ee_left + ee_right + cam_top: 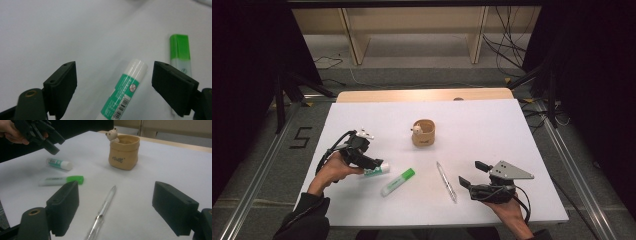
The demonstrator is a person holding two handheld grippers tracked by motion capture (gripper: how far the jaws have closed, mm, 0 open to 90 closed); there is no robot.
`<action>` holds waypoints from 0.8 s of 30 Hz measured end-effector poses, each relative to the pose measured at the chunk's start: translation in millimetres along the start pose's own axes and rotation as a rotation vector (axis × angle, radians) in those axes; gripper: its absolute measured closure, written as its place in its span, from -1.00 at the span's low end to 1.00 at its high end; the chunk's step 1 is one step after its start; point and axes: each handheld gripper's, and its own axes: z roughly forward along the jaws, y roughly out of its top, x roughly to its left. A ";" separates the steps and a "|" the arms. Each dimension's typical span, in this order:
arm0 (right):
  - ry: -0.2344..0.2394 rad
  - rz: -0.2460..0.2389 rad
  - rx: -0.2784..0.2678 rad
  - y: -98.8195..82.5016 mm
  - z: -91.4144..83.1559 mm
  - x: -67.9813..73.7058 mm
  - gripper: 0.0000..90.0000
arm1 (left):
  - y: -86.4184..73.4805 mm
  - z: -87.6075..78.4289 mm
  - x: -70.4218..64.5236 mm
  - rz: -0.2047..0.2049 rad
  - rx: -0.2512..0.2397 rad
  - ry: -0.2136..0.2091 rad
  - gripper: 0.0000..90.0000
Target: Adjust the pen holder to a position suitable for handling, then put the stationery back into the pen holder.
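On the white surface (pixel 492 130) we find the left tongs (pixel 113 82) hanging open just above a glue stick (pixel 123 91), one jaw on either side of the tube and neither pad touching it. We judge this a straddling approach, set up so the tube can be pinched across its width. The glue stick lies flat toward the left side, its white cap pointing at a green-capped highlighter (pixel 397 182) just beside it. The right tongs (pixel 115 207) rest low near the front edge, jaws wide and holding nothing, aimed along a clear pen (pixel 102 212) lying between them and farther out. A tan pouch-shaped holder (pixel 124 152) with a small bear figure stands upright mid-surface, probably where these items go.
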 end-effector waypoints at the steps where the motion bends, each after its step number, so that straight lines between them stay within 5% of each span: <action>1: 0.000 -0.001 0.000 -0.1 0.1 0.2 -0.50 | -0.6 0.8 -0.8 0.004 0.009 -0.002 -0.57; 24: 0.000 -0.001 0.007 -0.8 0.8 -0.2 -0.50 | -7.4 16.8 -1.8 0.083 0.131 0.027 -0.57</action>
